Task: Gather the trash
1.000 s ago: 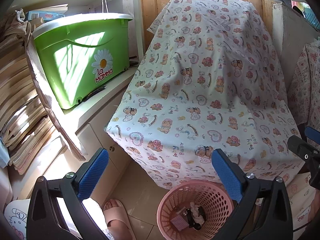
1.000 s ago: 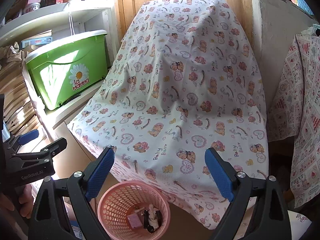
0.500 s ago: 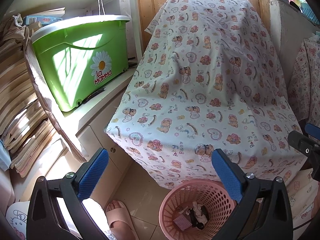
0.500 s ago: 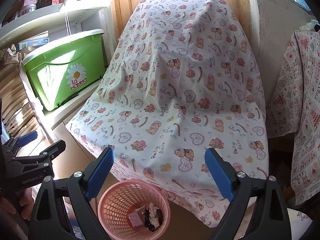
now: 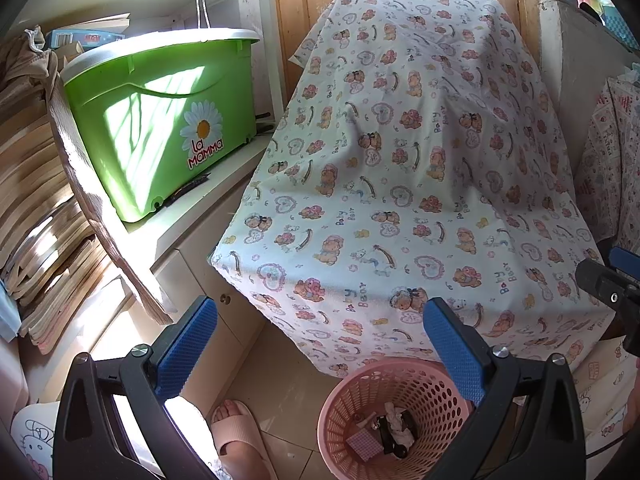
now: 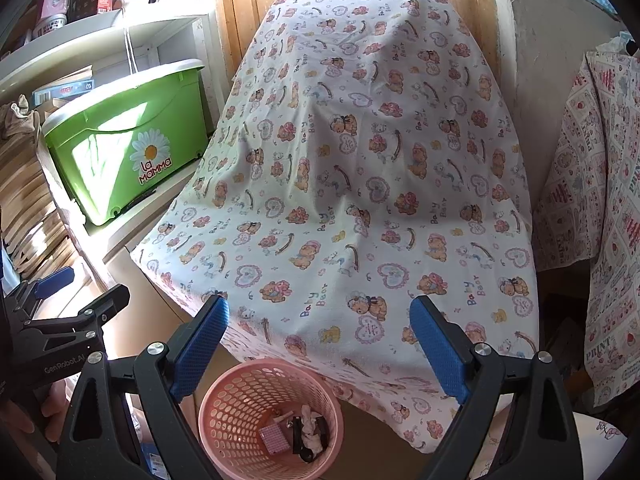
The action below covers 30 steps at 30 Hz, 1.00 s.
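Note:
A pink perforated trash basket stands on the floor in front of a cloth-covered table; it also shows in the right wrist view. Several pieces of trash lie at its bottom, seen too in the right wrist view. My left gripper is open and empty, held above and left of the basket. My right gripper is open and empty, above the basket. The right gripper's tip shows at the right edge of the left view. The left gripper shows at the left of the right view.
A bear-print cloth covers the table, with nothing on top. A green "La Mamma" bin sits on a white shelf unit to the left. Stacked books lean at far left. A foot in a slipper is beside the basket.
Both grippers have drifted slightly up and back, so the basket and table sit a little lower and to the right in view. Both stay open and empty.

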Each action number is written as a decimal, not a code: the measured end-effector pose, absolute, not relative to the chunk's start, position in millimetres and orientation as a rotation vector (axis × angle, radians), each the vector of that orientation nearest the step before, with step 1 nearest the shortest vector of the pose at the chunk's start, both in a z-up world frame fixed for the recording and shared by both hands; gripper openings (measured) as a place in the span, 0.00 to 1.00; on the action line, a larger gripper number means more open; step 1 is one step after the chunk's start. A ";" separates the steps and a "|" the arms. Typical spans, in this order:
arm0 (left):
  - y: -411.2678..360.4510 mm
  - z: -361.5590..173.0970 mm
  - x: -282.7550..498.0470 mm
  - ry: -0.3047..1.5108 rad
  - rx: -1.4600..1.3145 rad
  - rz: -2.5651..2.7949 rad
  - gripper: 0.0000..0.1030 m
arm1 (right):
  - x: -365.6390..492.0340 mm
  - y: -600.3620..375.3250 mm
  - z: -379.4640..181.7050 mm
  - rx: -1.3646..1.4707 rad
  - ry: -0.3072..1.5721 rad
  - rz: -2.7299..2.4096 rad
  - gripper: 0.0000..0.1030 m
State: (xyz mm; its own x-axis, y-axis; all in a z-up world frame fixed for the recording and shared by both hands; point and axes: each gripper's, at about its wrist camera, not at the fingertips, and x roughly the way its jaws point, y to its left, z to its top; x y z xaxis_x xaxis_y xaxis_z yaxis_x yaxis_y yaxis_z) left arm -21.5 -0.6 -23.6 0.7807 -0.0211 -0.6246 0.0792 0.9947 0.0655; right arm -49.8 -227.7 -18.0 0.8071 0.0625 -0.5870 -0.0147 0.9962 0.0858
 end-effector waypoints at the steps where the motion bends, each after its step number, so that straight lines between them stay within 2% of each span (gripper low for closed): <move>1: -0.7 -23.6 -21.5 0.673 0.091 -0.054 0.98 | -49.8 -227.8 -18.2 0.079 0.631 0.042 0.90; 30: 1.8 -22.6 -20.3 0.677 0.055 -0.063 0.98 | -48.2 -226.9 -19.1 0.078 0.636 0.048 0.90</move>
